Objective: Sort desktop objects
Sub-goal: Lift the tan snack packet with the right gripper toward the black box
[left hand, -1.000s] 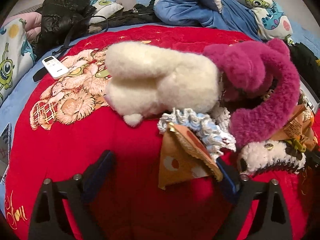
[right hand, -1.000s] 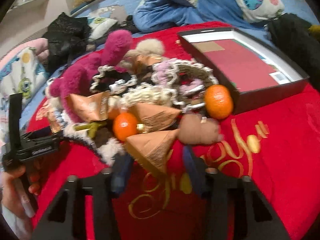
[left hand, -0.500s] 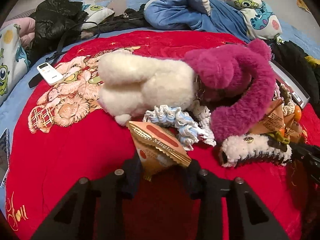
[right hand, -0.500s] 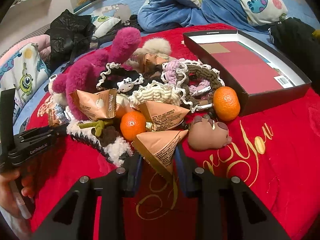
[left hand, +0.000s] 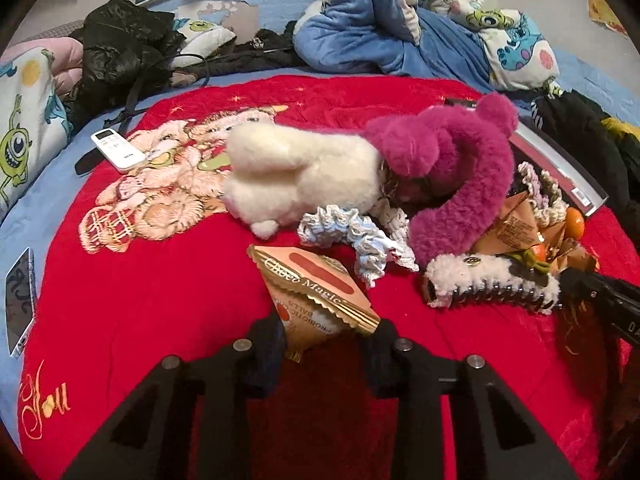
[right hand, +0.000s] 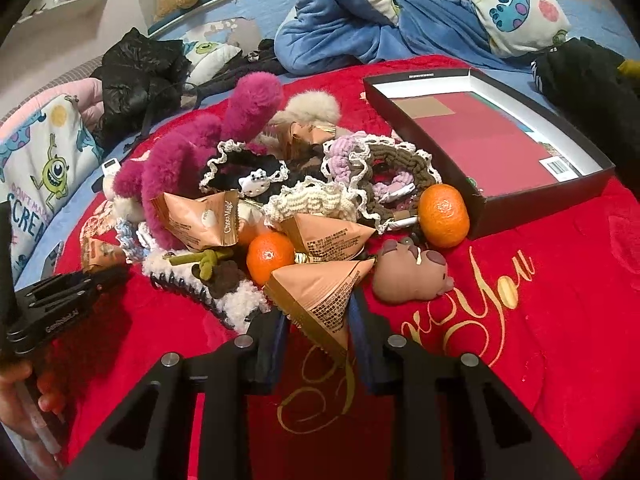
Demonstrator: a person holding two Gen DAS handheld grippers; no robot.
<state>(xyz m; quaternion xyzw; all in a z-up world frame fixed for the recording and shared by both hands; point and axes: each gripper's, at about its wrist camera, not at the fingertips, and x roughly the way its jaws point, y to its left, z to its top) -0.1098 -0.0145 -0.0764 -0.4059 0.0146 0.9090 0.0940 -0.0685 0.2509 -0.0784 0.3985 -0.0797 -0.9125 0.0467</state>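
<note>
My left gripper (left hand: 326,338) is shut on a tan pyramid snack packet (left hand: 314,292) lifted slightly off the red blanket. My right gripper (right hand: 318,332) is shut on another tan pyramid packet (right hand: 320,296). A pile lies ahead: white plush (left hand: 296,172), magenta plush (left hand: 452,184), blue-white scrunchie (left hand: 352,236), fuzzy white hair claw (left hand: 492,284), two tangerines (right hand: 444,216) (right hand: 270,256), a brown pig toy (right hand: 412,276), more packets (right hand: 200,220) and crochet hair bands (right hand: 384,172).
An open black box (right hand: 540,204) with a red inside stands at the right. A white remote (left hand: 116,148) lies at the blanket's left edge. Blue bedding (left hand: 380,24) and a black jacket (left hand: 120,48) lie behind. The left gripper shows in the right wrist view (right hand: 60,304).
Both grippers closed from open onto their packets. The left packet has been drawn back from the scrunchie and the pile; the right packet has been pulled slightly toward the camera.
</note>
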